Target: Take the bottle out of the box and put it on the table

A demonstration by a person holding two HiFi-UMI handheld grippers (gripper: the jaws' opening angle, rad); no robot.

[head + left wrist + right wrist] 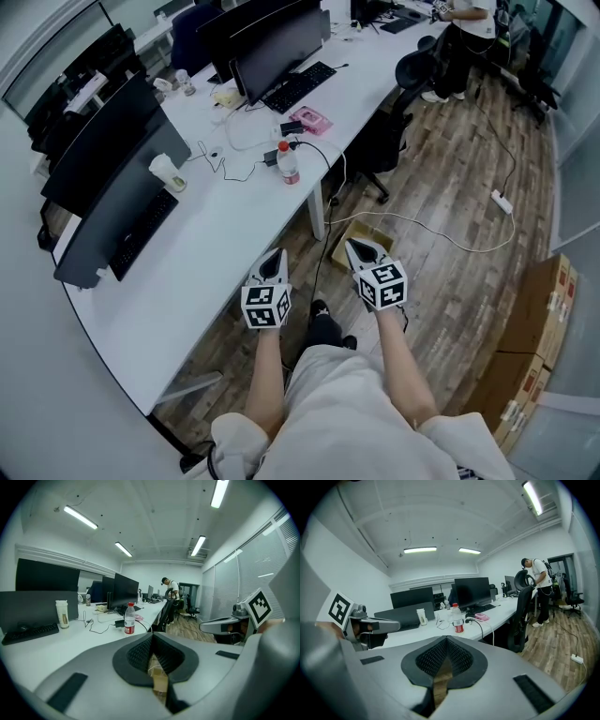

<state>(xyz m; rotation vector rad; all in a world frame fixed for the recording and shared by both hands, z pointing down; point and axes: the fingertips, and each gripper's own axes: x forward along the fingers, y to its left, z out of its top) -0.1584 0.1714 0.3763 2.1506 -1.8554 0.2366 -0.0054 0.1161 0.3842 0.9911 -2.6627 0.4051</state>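
A clear water bottle (288,162) with a red cap and red label stands upright on the white table (216,253), near its right edge beside some cables. The same bottle (129,619) shows ahead in the left gripper view, and the bottle (458,618) also appears in the right gripper view. An open cardboard box (339,244) lies on the wood floor by the table leg, partly hidden by my right gripper (361,251). My left gripper (274,261) hangs beside it over the table's edge. Both are shut and hold nothing, well short of the bottle.
Monitors (112,202), keyboards (298,86), a paper cup (167,172), a pink item (310,119) and cables sit on the table. An office chair (380,141) stands near the bottle. A power strip (502,202) lies on the floor; stacked cartons (534,328) stand right. A person (464,28) stands far off.
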